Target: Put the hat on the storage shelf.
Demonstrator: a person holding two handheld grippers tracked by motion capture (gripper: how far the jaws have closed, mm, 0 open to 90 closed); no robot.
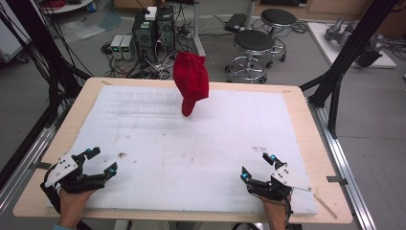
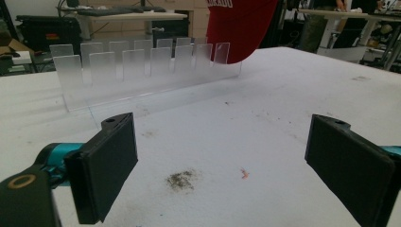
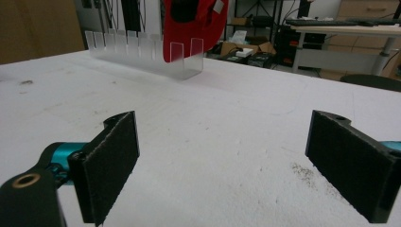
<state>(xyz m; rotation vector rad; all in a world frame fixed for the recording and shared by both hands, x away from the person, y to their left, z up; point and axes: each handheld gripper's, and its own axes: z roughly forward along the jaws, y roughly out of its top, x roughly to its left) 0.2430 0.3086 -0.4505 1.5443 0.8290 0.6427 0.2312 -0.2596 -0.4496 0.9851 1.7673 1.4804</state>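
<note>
We take the clear slotted rack [image 1: 143, 103] as landmark, standing at the far side of the white board [image 1: 191, 153]. A red cap [image 1: 191, 81] sits propped upright at the rack's right end, its brim down in the slots. Well short of the rack, the left gripper [image 1: 101, 161] and right gripper [image 1: 256, 166] rest near the board's close edge, jaws spread wide and holding nothing.

cap [image 1: 190, 81]: red, white lettering on it in the left gripper view
rack [image 2: 142, 71]: clear, frosted slats
table [image 1: 306, 120]: white sheet, dark smudges, pale wood border
gripper pads [image 2: 106, 170]: black, teal fittings
</note>
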